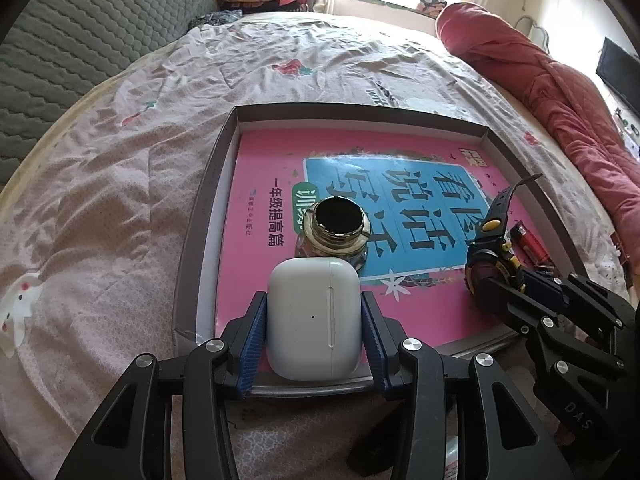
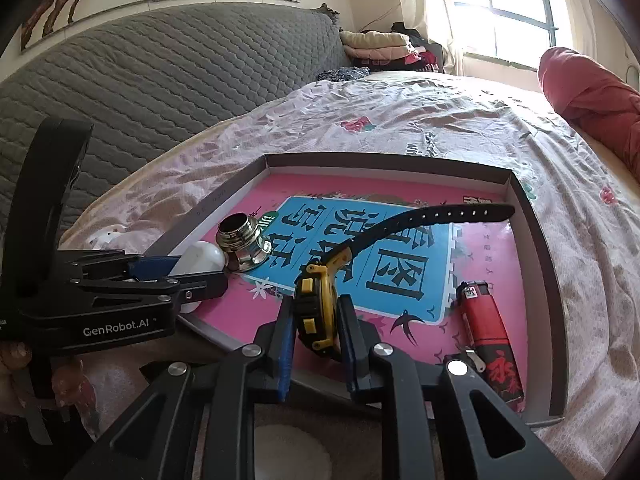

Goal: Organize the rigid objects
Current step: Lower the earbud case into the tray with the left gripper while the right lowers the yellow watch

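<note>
While my left claw (image 1: 314, 320) is pinching the earbud case (image 1: 314, 316) and my right claw (image 2: 316, 320) is loosening around the watch (image 2: 316, 308) at lower centre, it is risking toppling onto the lighter (image 2: 490, 336)

Earbud case (image 2: 202, 258) mostly hidden behind left gripper (image 2: 188, 276) in right wrist view, only a rounded white end shows. Watch (image 1: 494, 256) face hidden in both views, seen edge-on; lower strap covered by right gripper (image 2: 316, 336). Lighter (image 1: 530, 244) partly blocked by watch in left view. Book (image 2: 472, 264) title partly covered by metal cap (image 1: 336, 232). Small print unreadable. Hand (image 2: 16, 356) cut off at left edge.
</note>
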`<state>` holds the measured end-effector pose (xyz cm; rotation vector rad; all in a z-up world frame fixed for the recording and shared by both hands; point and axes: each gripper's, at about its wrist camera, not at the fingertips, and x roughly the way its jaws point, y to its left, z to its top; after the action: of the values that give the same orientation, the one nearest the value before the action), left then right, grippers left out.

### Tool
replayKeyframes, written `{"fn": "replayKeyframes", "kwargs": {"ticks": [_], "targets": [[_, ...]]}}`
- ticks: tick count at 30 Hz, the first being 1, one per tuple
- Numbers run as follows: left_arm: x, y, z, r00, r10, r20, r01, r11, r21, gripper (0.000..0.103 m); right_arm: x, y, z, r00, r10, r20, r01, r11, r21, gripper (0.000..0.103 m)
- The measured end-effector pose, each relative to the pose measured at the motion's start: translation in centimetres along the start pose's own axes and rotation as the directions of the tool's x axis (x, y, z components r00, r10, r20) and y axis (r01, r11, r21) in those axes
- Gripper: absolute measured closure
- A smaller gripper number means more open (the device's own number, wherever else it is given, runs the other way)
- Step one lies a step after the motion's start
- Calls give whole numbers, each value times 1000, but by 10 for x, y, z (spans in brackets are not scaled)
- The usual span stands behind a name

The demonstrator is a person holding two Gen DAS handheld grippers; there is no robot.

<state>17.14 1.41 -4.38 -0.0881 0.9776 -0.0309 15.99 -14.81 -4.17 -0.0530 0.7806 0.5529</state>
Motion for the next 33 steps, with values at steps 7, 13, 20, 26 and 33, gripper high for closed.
{"fn": "replayKeyframes", "kwargs": {"ticks": [7, 13, 20, 26, 33], "targets": [[0, -1, 0, 1000, -3, -19, 3, 1000, 2, 57, 0, -2, -1, 1000, 9, -5, -9, 1000, 15, 81], [0, -1, 1, 1000, 2, -20, -2, 1000, 6, 57, -1, -4, -1, 1000, 2, -3, -2, 1000, 16, 79], [-4, -2, -1, 999, 21, -25, -21, 1000, 20, 56, -1, -5, -1, 1000, 3, -6, -3, 1000, 17, 78], [-7, -2, -2, 999, 29, -23, -29, 999, 18, 56, -4, -5, -1, 1000, 8, -7, -8, 1000, 16, 77], [-11, -3, -3, 999, 37, -23, -37, 999, 2, 56, -7, -3, -2, 1000, 9, 1, -9, 1000, 10, 61]]}}
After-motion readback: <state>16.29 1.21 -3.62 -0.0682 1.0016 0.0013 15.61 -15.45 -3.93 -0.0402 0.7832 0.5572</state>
